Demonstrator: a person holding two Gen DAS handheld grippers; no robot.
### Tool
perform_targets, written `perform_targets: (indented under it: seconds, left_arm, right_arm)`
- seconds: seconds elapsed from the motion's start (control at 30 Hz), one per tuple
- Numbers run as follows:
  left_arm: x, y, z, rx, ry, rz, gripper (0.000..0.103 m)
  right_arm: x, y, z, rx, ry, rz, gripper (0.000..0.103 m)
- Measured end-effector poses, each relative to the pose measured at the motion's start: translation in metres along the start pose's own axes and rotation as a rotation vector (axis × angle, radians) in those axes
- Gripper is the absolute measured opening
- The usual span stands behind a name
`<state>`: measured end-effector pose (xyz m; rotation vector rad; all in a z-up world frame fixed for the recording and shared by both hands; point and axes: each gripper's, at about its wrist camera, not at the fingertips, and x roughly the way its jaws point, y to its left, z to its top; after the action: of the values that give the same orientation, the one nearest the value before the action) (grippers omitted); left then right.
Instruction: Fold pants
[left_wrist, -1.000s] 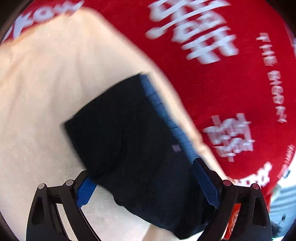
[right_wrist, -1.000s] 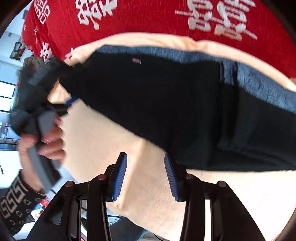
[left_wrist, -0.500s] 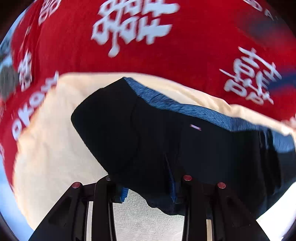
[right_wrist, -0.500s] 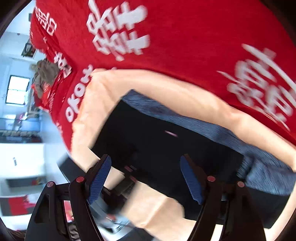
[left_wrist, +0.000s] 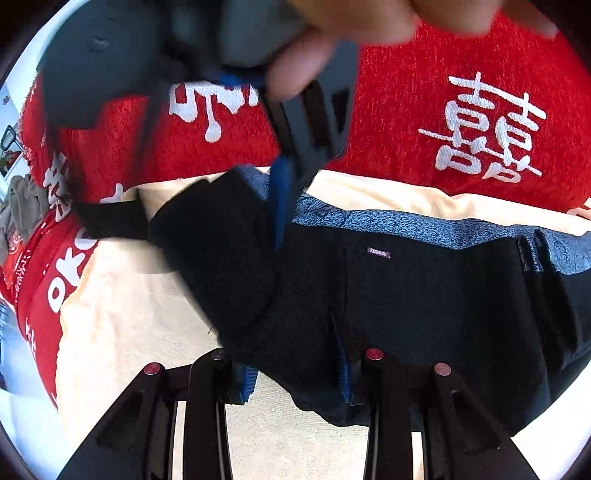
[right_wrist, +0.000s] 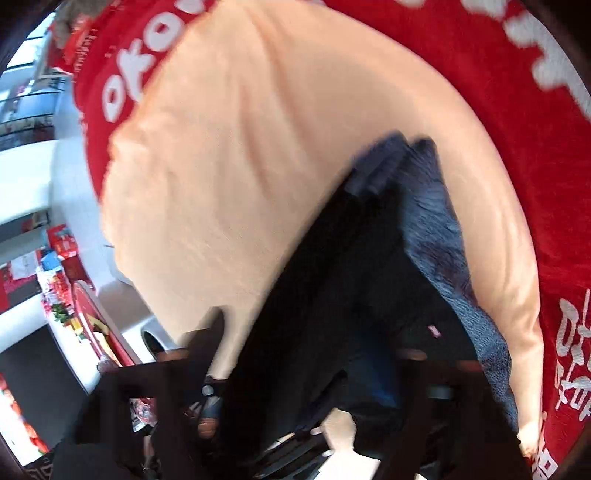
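Black pants (left_wrist: 424, 295) with a blue-grey waistband lie across a cream cloth (left_wrist: 129, 314). My left gripper (left_wrist: 295, 384) is at the near edge of the pants, shut on a fold of the black cloth between its blue pads. My right gripper (left_wrist: 286, 206), held by a hand (left_wrist: 314, 55), comes down from above onto the pants' left waistband corner. In the blurred right wrist view the pants (right_wrist: 351, 277) run between the right gripper's (right_wrist: 314, 387) fingers, whose jaws are closing on the cloth.
A red blanket (left_wrist: 443, 92) with white characters lies under the cream cloth (right_wrist: 240, 147) and around it. Beyond the left edge are a white floor and red packaged goods (right_wrist: 55, 258). A grey-brown garment (left_wrist: 22, 210) lies at the far left.
My left gripper closed on the pants' near edge and rolled. My right gripper swung across to the pants' left end, opened wide, then narrowed on the cloth; it now shows in the left view.
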<state>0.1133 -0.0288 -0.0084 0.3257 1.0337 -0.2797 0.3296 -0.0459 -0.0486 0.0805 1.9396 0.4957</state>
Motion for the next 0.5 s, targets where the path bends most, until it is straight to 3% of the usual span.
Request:
perform_targets:
  seconds: [0.03,0.2,0.37,0.5]
  left_arm:
    - [-0.003,0.002,-0.001,-0.002,0.005,-0.006,0.036]
    - [-0.038,-0.021,0.007,0.071,-0.075,-0.032,0.036]
    - [-0.088,-0.058,0.023,0.126,-0.142,-0.114,0.036]
    - [-0.129,-0.103,0.032,0.182,-0.178,-0.206,0.036]
  right_arm:
    - [-0.001,-0.007,-0.004,0.011,-0.010,0.006,0.020]
    - [-0.041,-0.037,-0.059,0.044,-0.211,0.130,0.018]
    - [-0.083,-0.084,-0.149,0.159,-0.434,0.322,0.018]
    - [-0.108,-0.124,-0.227,0.235,-0.597,0.410,0.018]
